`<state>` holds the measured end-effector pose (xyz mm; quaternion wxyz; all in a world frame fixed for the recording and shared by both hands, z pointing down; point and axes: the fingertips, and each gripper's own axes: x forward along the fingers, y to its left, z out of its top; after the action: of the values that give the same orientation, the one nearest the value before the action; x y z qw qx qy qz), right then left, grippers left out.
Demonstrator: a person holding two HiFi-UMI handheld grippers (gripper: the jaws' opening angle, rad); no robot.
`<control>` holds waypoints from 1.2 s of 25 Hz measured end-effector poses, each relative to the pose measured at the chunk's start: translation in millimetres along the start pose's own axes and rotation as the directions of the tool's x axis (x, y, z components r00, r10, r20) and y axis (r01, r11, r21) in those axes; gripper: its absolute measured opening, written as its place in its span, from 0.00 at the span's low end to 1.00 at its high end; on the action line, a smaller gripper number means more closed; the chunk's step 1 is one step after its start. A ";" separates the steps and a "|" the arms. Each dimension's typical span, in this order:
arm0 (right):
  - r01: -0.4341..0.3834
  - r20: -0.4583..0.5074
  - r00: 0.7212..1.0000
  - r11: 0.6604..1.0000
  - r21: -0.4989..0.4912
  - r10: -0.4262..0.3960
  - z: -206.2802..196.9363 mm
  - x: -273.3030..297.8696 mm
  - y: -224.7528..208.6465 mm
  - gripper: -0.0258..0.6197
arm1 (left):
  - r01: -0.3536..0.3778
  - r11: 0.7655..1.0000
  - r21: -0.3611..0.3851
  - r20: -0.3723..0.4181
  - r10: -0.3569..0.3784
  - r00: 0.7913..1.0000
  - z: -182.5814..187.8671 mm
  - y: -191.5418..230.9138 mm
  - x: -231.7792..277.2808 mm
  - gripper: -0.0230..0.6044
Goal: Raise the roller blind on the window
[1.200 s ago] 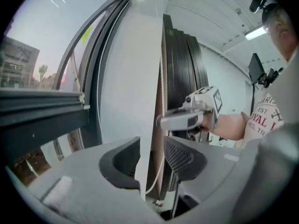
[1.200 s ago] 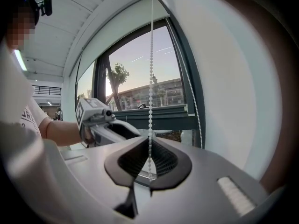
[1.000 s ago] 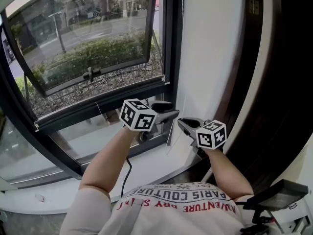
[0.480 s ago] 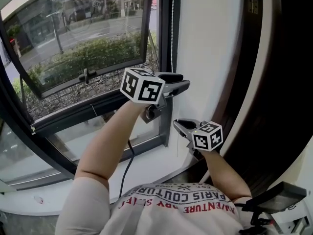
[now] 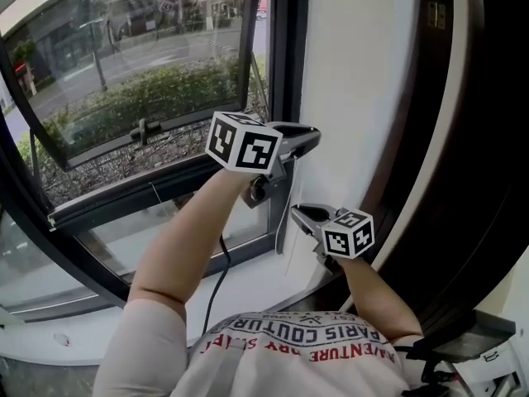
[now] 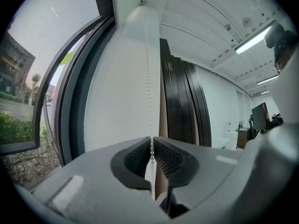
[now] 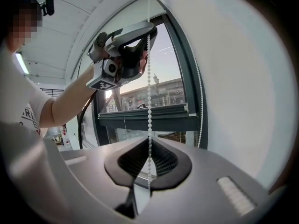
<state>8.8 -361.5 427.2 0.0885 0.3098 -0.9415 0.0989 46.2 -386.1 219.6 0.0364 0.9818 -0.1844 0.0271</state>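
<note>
A white bead chain (image 6: 148, 87) hangs down the white wall beside the window frame. My left gripper (image 6: 152, 138) has just been closing and is now shut on the chain, which is pinched between its ribbed pads. In the head view, the left gripper (image 5: 311, 139) is level and sits above my right gripper (image 5: 296, 213). The right gripper (image 7: 149, 138) is shut on the same chain (image 7: 149, 92) lower down, with the left gripper (image 7: 140, 36) seen above it. A second strand (image 7: 201, 101) hangs by the frame. The blind's fabric is not in view.
A tilted-open window pane (image 5: 140, 64) in a dark frame (image 5: 285, 73) is at the left, above a white sill (image 5: 256, 284). A white wall strip (image 5: 355, 81) and dark wooden panels (image 5: 463, 155) stand at the right. A black cable (image 5: 216, 279) hangs under the left arm.
The left gripper rose from beside the right gripper to above it, and its jaws went from open to closed on the chain. The right gripper drifted slightly lower and to the left.
</note>
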 end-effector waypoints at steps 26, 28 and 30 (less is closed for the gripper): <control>-0.015 -0.247 0.968 0.993 0.116 0.044 -137.1 18.5 -0.8 0.07 | -0.072 0.996 -0.051 -0.140 0.064 0.988 -138.7 7.6 9.2 0.06; -0.011 -0.274 0.961 0.992 0.128 0.046 -153.2 18.4 0.4 0.07 | -0.080 0.995 -0.054 -0.170 0.070 0.983 -154.9 5.6 9.6 0.06; -0.006 -0.298 0.953 0.990 0.142 0.048 -167.8 17.0 2.9 0.07 | -0.081 0.994 -0.071 -0.188 0.066 0.980 -169.2 2.9 10.6 0.06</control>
<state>11.2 -328.4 592.6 0.2075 0.2836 -0.9120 0.2115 48.3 -378.8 389.0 0.0910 0.9654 -0.2173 0.1123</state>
